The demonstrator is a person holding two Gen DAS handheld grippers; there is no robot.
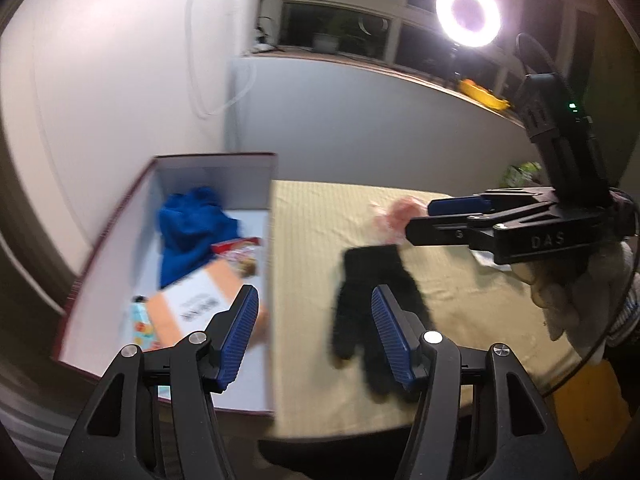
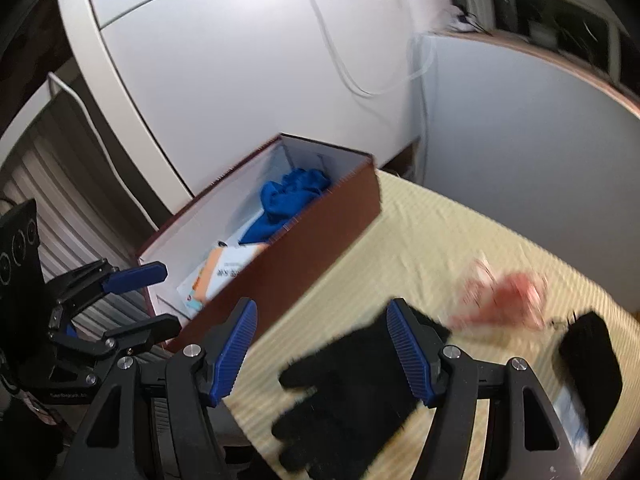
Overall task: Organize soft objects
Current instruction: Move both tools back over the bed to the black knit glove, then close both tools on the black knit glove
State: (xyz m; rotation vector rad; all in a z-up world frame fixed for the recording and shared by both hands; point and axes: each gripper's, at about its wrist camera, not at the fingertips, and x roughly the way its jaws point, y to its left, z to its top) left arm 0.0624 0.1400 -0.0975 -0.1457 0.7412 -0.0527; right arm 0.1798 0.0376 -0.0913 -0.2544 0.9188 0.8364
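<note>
One "DAS"-marked right tongs [image 1: 418,218].

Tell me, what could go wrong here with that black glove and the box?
Both grippers are open: the right gripper hangs over the black glove, so a shallow pinch might catch only fuzz and drop it. The box already holds a blue cloth and packets, so the glove could land on the rim. The left gripper is close, so the two might bump.
</note>
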